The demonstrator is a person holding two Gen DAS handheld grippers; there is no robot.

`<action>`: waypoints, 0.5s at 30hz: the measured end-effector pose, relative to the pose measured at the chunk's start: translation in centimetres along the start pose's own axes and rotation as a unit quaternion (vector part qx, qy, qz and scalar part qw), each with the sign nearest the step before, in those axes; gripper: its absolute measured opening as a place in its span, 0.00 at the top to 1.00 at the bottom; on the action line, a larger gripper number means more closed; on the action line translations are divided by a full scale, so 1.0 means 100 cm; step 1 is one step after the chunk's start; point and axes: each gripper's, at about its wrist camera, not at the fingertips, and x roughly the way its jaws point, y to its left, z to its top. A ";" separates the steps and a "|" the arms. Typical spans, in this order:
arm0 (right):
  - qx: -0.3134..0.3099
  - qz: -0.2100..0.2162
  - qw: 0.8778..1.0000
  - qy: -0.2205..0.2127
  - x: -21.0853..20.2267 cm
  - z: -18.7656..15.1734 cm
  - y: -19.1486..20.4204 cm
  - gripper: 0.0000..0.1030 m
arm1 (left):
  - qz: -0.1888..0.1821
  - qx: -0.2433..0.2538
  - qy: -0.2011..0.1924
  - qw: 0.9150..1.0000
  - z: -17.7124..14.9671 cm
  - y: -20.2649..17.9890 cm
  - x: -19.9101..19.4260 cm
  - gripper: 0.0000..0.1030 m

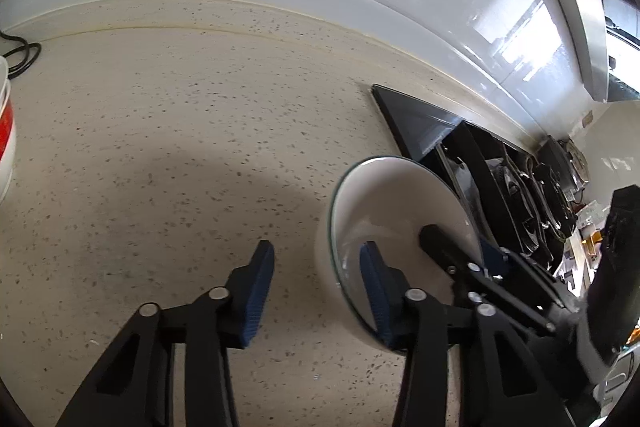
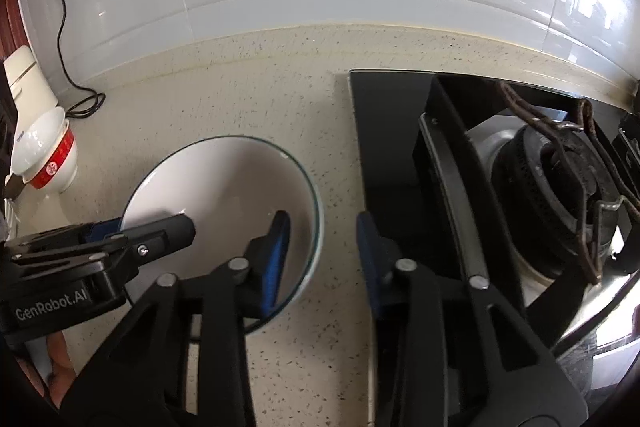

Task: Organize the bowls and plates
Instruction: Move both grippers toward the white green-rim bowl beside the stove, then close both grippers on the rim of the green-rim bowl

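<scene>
A white bowl with a thin blue-green rim (image 2: 224,187) sits on the speckled counter; it also shows in the left wrist view (image 1: 392,211). My left gripper (image 1: 316,287) is open and straddles the bowl's left rim, one finger inside and one outside. My right gripper (image 2: 322,255) is open and straddles the bowl's right rim the same way. Each gripper shows in the other's view, the left one (image 2: 120,235) and the right one (image 1: 472,259). A white bowl with a red band (image 2: 50,155) stands at the far left.
A black gas hob (image 2: 500,187) with a burner and rusty pan support lies right of the bowl. A black cable (image 2: 80,99) runs from a wall socket to a white appliance (image 2: 28,79) at the left. A white tiled wall backs the counter (image 1: 180,127).
</scene>
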 end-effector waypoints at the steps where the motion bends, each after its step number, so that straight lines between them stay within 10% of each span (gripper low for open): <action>1: -0.004 0.001 1.000 -0.001 -0.001 0.000 0.002 0.76 | -0.004 0.003 0.000 1.000 0.002 -0.002 -0.001 0.69; 15: -0.036 -0.006 0.999 -0.032 -0.027 0.002 0.035 0.81 | 0.000 -0.009 -0.022 1.000 -0.003 0.017 -0.023 0.93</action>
